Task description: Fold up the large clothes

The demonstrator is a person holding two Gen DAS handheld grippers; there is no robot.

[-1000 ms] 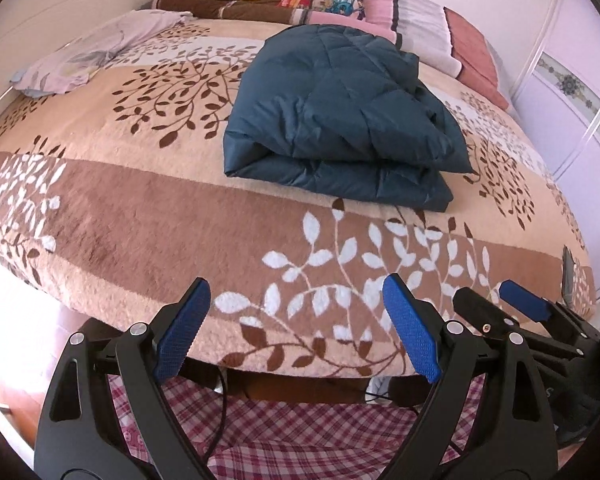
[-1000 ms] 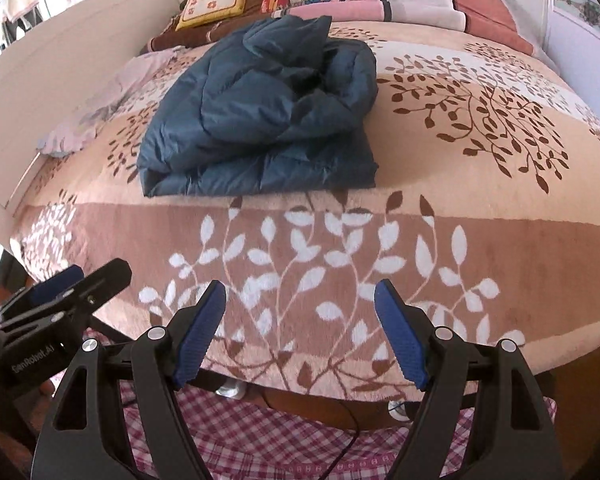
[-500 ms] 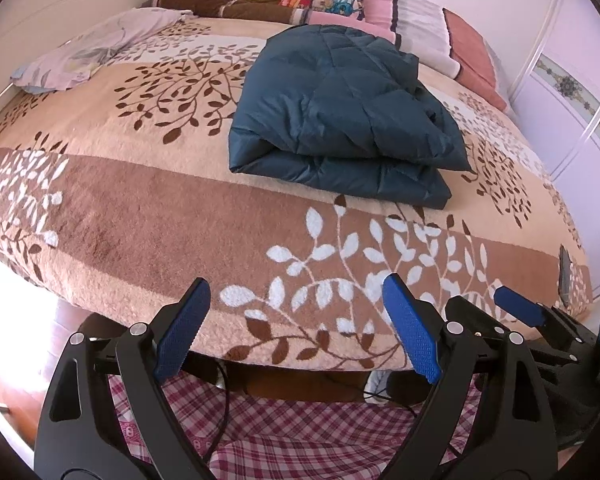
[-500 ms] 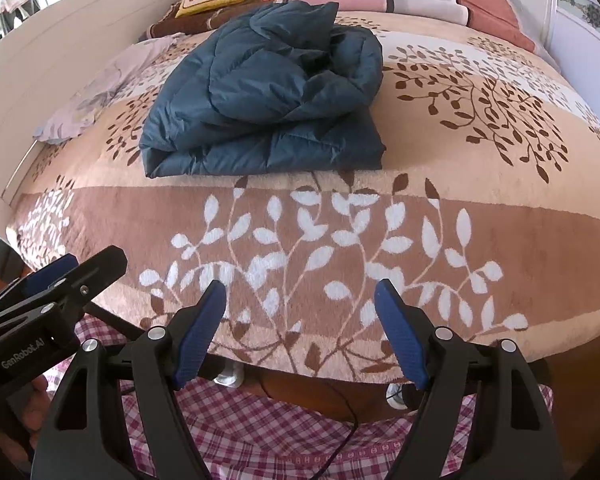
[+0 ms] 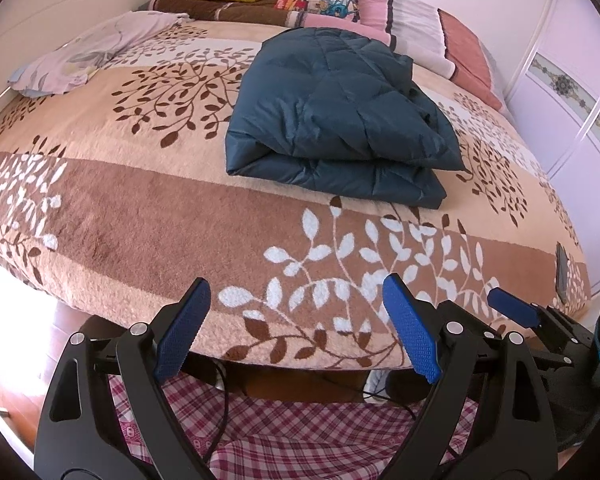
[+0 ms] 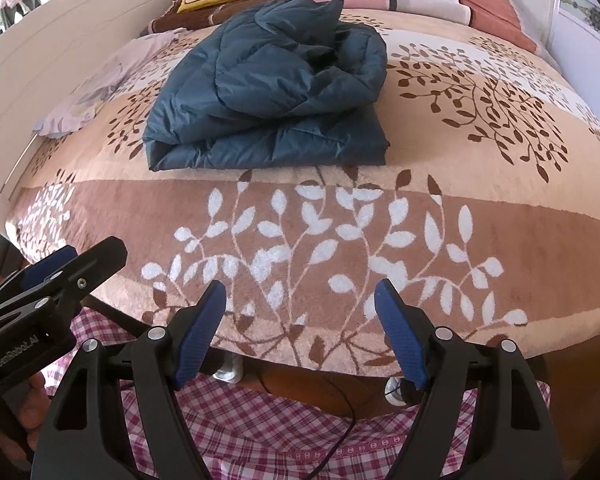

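- At the far left, toward ten o'clock in the left wrist view, a pale lilac cloth (image 5: 96, 54) is seen crumpled on the blanket (image 5: 148, 216), which is patterned with brown and white leaves.
- In the middle of the bed, a folded dark teal quilted coat (image 5: 340, 116) is laid flat. Its folded edge is turned toward the cameras, and its long axis runs roughly from nine o'clock to three o'clock in the right wrist view.
- The coat is found at twelve o'clock from both grippers, well apart from them and touched by neither.
- The left gripper (image 5: 296, 332) is held over the near edge of the bed, its blue-padded jaws spread wide with nothing between them.
- The right gripper (image 6: 300, 332) is held just beside it, jaws likewise spread wide and empty.
- Pillows (image 5: 416, 20) are lined up at the head of the bed, at twelve to one o'clock.
- Pink checked fabric (image 6: 260, 432) is seen below the grippers, at six o'clock.
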